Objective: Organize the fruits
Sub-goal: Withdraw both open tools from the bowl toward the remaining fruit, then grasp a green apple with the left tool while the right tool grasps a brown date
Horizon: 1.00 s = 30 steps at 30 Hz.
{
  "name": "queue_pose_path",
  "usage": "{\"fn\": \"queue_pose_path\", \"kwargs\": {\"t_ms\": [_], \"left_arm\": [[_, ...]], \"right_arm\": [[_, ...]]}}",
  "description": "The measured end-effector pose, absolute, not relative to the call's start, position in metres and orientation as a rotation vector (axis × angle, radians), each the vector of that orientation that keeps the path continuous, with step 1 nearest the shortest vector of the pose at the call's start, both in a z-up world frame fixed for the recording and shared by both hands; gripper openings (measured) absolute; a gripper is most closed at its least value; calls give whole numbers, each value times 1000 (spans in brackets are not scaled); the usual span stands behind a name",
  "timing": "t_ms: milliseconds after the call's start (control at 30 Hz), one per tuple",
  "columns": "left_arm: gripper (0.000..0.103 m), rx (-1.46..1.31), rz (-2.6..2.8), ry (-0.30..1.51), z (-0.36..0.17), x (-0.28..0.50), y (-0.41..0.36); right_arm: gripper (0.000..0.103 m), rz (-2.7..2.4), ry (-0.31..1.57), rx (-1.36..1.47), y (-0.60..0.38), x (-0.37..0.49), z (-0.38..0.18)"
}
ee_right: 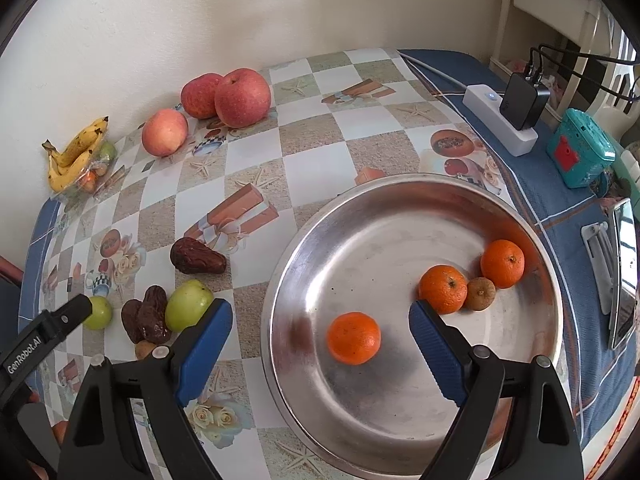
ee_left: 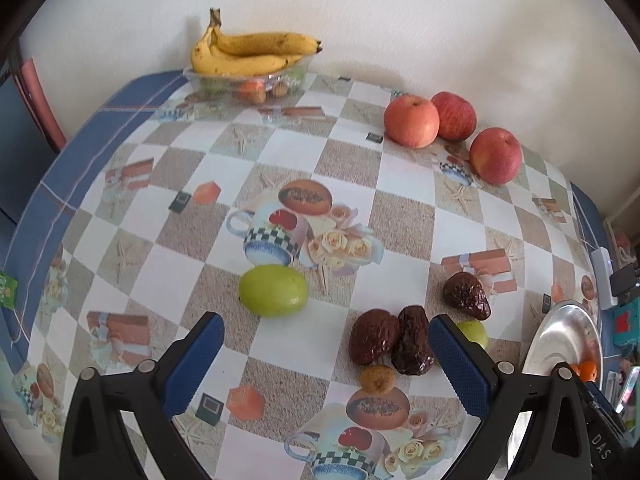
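- Hovering at lower centre of its view, the right gripper [ee_right: 320, 322] gapes empty over the steel bowl [ee_right: 304, 240], straddling one orange [ee_right: 354, 338].
- Left gripper [ee_left: 326, 332] also spread wide, holding nothing, with two dates [ee_left: 390, 340] between its fingers.

I'm looking at a home, a lived-in dining corner. The tabletop [ee_right: 308, 128] wears a printed oilcloth of cups and roses, pushed against a plain cream wall [ee_left: 400, 20]. A white power strip [ee_right: 500, 120] with a black charger [ee_right: 522, 102] sits at the edge, white furniture [ee_right: 544, 8] behind it.
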<state>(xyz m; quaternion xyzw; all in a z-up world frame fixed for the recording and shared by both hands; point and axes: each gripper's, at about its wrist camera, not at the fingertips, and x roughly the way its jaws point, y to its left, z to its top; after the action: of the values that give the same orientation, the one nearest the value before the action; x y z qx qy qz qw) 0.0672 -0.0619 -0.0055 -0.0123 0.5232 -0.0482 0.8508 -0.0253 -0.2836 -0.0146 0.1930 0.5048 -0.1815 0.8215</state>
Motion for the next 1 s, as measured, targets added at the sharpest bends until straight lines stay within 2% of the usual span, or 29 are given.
{"fn": "queue_pose_path", "kwargs": {"t_ms": [367, 700, 833, 900, 967, 1000], "left_arm": [[103, -68, -93, 1016, 14, 80, -31], [103, -157, -61, 1060, 13, 101, 8], [99, -197, -67, 1102, 2, 109, 14], [96, -209, -86, 1137, -8, 114, 11], [96, -215, -103, 1168, -18, 117, 6], [95, -218, -109, 1193, -26, 119, 3]], "right_arm": [[90, -317, 1044, 439, -276, -18, -17], [90, -205, 967, 408, -246, 2, -3], [90, -168, 941, 382, -233, 15, 1], [88, -157, 948, 369, -228, 23, -2], [78, -150, 972, 367, -224, 32, -9], [76, -144, 987, 375, -222, 36, -15]]}}
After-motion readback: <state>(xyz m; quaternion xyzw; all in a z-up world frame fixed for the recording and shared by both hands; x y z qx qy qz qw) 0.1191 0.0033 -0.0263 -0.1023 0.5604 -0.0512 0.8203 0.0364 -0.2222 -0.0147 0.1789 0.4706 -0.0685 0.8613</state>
